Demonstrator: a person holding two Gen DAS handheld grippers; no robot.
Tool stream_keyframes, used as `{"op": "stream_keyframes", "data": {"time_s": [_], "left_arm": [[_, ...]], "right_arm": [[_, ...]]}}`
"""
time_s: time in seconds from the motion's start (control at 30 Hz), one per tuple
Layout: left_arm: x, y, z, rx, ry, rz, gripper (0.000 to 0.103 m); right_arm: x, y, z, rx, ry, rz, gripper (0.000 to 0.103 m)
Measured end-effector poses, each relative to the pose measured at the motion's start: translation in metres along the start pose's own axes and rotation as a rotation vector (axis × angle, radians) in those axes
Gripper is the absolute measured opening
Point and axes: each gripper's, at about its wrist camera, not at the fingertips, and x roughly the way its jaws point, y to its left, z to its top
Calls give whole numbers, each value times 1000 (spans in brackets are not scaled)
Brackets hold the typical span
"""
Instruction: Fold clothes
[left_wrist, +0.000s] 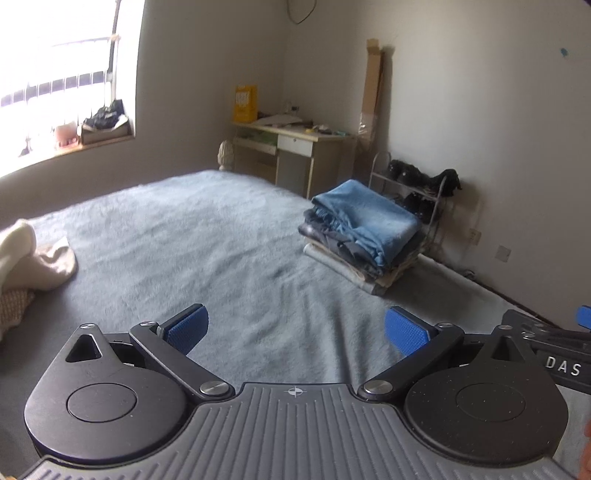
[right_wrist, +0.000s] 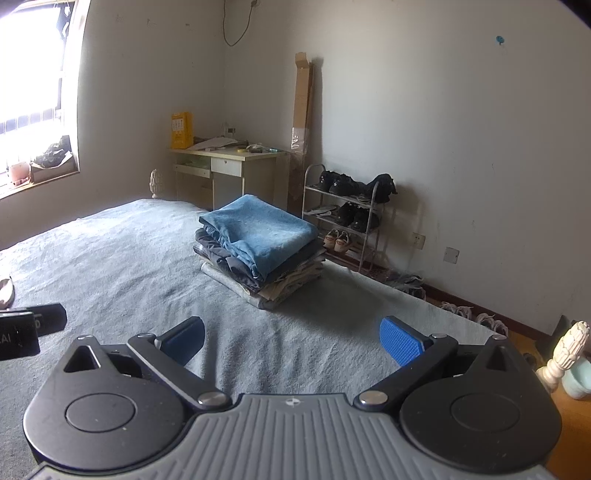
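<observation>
A stack of folded clothes (left_wrist: 364, 230) (right_wrist: 260, 247), topped by a light blue garment, sits on the grey-blue bed cover (left_wrist: 192, 236) (right_wrist: 122, 254) near its far right edge. Crumpled cream clothes (left_wrist: 33, 254) lie at the left of the left wrist view. My left gripper (left_wrist: 295, 330) hovers open over the bed cover, nothing between its blue pads (left_wrist: 406, 330). My right gripper (right_wrist: 293, 341) is open too, held short of the stack with nothing in it. In the right wrist view, part of the left gripper's body (right_wrist: 26, 328) shows at the left edge.
Beyond the bed stand a small desk (right_wrist: 229, 166) with a yellow box (right_wrist: 181, 129), a tall cardboard box (right_wrist: 303, 103) and a metal shoe rack (right_wrist: 347, 214). A window (left_wrist: 55, 74) is at the left. A carved bedpost (right_wrist: 565, 350) stands at the right.
</observation>
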Motion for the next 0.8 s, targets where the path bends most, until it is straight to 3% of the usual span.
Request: {"op": "stream_keyframes", "data": {"time_s": [0.2,0.8], "left_arm": [[-4,-6,-2,33,-29,-17,103],[3,2,-3,-6,21,-20,103]], "right_arm": [[1,2,-3,-6,19,5,103],[0,3,-3,-11,33,7,103]]}}
